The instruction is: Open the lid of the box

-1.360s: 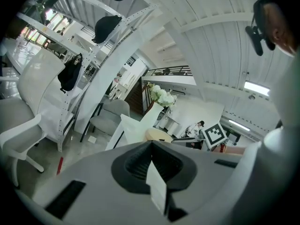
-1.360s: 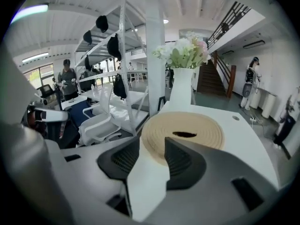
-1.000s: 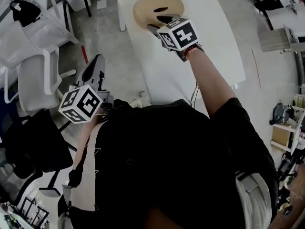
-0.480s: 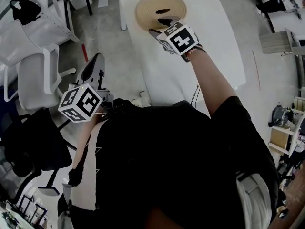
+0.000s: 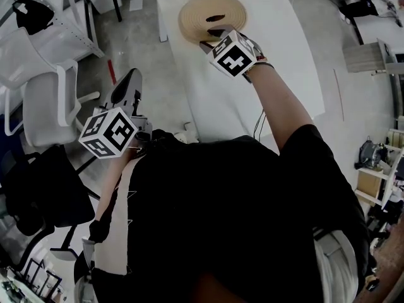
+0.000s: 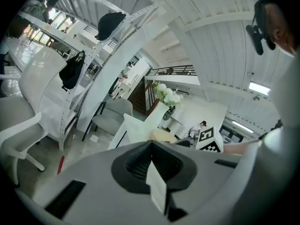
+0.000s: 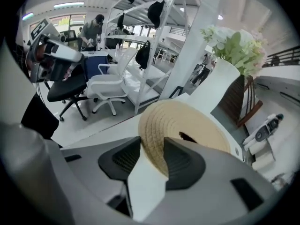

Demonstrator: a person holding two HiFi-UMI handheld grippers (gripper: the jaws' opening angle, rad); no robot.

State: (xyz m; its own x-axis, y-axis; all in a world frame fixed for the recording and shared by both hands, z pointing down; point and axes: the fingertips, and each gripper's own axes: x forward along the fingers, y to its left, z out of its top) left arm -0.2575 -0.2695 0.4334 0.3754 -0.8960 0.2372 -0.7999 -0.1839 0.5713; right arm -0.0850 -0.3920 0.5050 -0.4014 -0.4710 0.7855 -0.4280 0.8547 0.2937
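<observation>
A round woven straw box [image 5: 211, 12] with a dark hole in its lid stands at the far end of the white table [image 5: 278, 62]. My right gripper [image 5: 212, 35] reaches its near edge. In the right gripper view the lid's woven rim [image 7: 154, 125] sits between the two dark pads of the right gripper [image 7: 152, 150]. The jaws are closing and both pads look to be against the rim. My left gripper [image 5: 128, 81] hangs off the table beside my body, shut and empty [image 6: 151, 146]. From the left gripper view the box [image 6: 161, 135] shows small and far off.
White chairs [image 5: 38, 87] and a black chair [image 5: 50, 188] stand on the floor to the left of the table. A white vase with flowers [image 7: 220, 78] stands just beyond the box. A white rack with bags [image 6: 75, 69] is further left.
My right gripper has moved slightly forward and turned, so its jaws now sit over the lid's near rim. The left gripper has barely shifted.
</observation>
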